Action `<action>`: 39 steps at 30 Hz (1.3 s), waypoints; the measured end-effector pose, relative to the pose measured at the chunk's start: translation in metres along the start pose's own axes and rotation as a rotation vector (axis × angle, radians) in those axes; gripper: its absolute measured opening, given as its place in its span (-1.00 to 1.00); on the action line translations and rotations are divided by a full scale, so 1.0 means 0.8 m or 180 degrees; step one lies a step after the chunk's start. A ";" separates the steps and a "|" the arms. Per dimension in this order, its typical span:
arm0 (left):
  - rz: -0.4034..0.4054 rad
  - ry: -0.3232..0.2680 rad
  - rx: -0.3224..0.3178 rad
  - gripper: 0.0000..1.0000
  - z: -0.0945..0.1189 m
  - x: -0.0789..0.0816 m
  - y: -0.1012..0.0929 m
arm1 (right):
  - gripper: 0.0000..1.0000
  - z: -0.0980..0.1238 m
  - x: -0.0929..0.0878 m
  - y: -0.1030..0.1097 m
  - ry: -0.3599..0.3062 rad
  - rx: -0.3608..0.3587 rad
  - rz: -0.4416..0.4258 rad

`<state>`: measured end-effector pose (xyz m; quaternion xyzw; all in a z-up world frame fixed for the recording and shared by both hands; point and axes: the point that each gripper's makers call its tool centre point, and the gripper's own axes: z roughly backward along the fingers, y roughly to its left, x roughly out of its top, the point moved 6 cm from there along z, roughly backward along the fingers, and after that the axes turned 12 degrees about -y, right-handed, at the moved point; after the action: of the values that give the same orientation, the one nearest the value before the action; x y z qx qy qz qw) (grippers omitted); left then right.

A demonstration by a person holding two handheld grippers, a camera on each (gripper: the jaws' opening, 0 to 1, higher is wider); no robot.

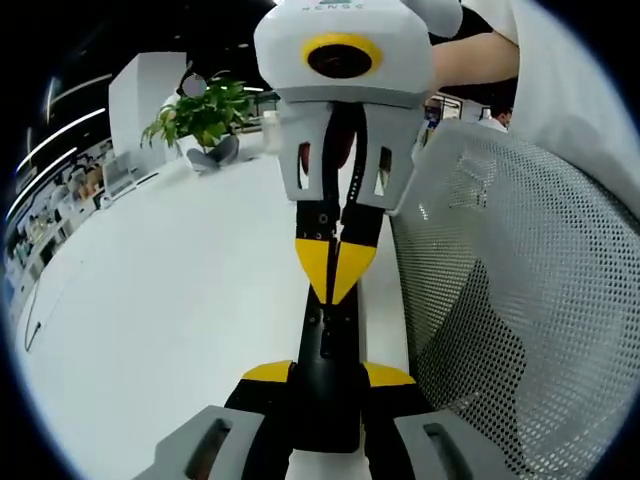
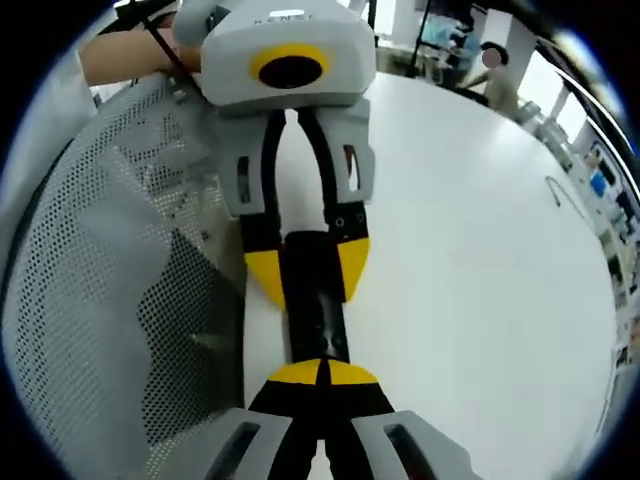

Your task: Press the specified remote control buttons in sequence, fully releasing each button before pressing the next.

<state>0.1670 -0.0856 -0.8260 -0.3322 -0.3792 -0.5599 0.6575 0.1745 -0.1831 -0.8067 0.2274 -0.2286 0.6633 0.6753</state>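
In the left gripper view, we see the left tool (image 1: 327,385) clamped on the near end of the black remote (image 1: 327,350), which lies on the white worktop (image 1: 170,310); its buttons are too dark to make out. The right tool (image 1: 334,290) comes in from the top, yellow tips together and pressing on the remote. A mesh chair (image 1: 520,300) stands right, a plant (image 1: 200,115) behind. In the right gripper view, the right tool (image 2: 322,372) is closed, tips on the remote (image 2: 316,310), whose far end the left tool (image 2: 307,265) grips.
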 end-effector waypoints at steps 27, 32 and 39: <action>-0.0003 0.0008 -0.0013 -0.51 0.000 0.000 0.001 | -1.00 -0.009 0.007 0.029 -0.0362 -0.0340 0.0096; 0.0010 0.0006 -0.0023 -0.51 0.000 0.000 0.000 | -1.00 -0.010 0.007 0.028 -0.0324 -0.0284 0.0125; 0.0007 0.0007 -0.0031 -0.51 0.000 0.000 0.001 | -1.00 -0.011 0.011 0.024 -0.0240 -0.0151 0.0057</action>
<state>0.1675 -0.0857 -0.8263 -0.3352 -0.3753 -0.5614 0.6570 0.1557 -0.1706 -0.8088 0.2341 -0.2715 0.6547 0.6655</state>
